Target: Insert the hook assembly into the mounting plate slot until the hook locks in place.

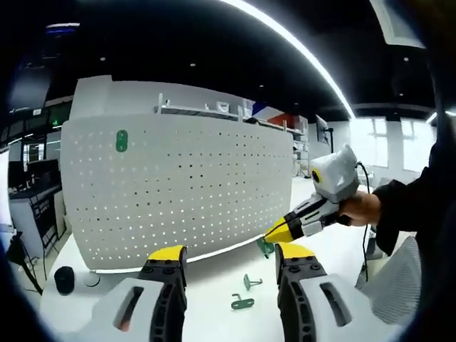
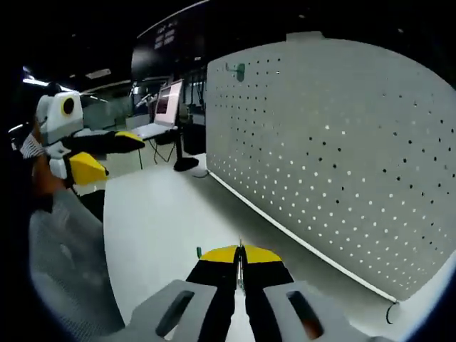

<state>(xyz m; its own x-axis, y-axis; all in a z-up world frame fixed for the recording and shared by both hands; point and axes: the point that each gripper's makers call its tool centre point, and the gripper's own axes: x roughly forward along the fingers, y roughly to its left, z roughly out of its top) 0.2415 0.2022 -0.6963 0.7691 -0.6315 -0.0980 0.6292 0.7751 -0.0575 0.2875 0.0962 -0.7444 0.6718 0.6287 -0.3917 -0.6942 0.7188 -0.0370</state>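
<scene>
A white pegboard (image 1: 185, 192) stands upright on the table, with one green hook (image 1: 122, 140) mounted near its upper left. Two more green hooks (image 1: 242, 303) lie on the tabletop between my left gripper's jaws. The left gripper (image 1: 229, 256) is open with nothing between its yellow tips. My right gripper (image 1: 276, 231) reaches in from the right, shut, and a green hook piece (image 1: 265, 247) hangs at its tip. In the right gripper view, the right gripper (image 2: 240, 262) is closed on a thin edge, the pegboard (image 2: 342, 164) stands to the right with its mounted hook (image 2: 239, 70), and the left gripper (image 2: 107, 153) is open at far left.
A black round object (image 1: 64, 279) and a cable sit at the pegboard's left foot. A person's hand (image 1: 360, 208) and dark sleeve hold the right gripper. White tabletop (image 2: 164, 214) stretches in front of the board. Desks and a monitor (image 2: 167, 103) stand beyond.
</scene>
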